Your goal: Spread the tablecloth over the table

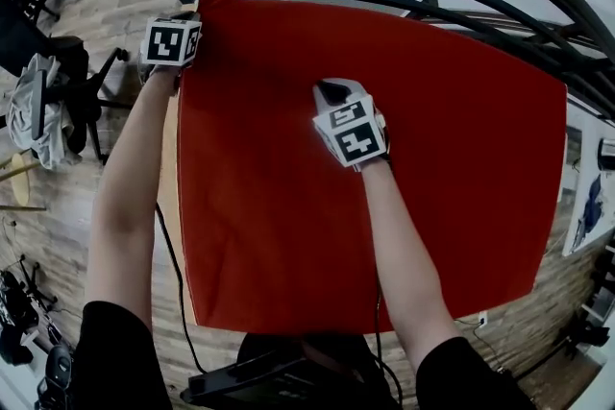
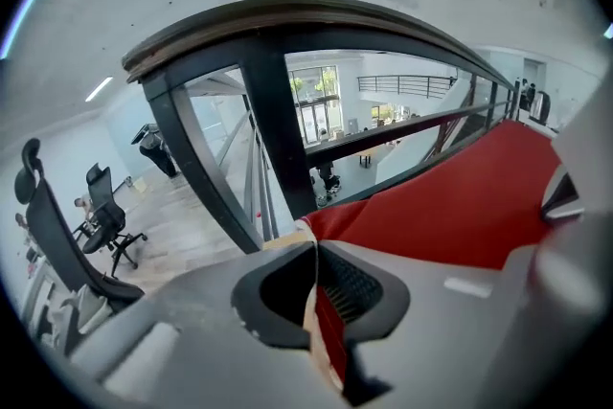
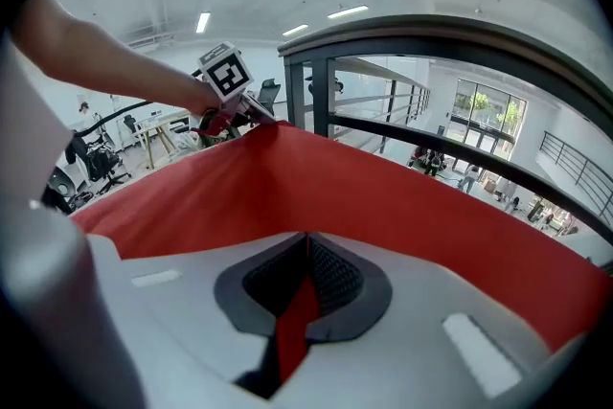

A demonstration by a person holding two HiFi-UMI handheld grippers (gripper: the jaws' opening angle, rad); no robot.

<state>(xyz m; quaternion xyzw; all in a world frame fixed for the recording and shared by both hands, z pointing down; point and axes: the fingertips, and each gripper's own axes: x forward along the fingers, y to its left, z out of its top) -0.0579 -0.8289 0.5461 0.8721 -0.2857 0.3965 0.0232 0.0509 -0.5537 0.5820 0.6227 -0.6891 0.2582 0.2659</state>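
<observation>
The cloth, light, limp and likely to slide, lies across the table and handles best by its edges; the left gripper clamps its far-left corner, while the right gripper pinches a mid-cloth fold.

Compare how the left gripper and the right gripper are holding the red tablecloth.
The left gripper pinches the tablecloth at its far left corner, near the railing; the right gripper pinches a fold away from the edges. Between the left gripper's jaws a pale underside shows beside the red; between the right gripper's, only red. Both are shut on it.
</observation>
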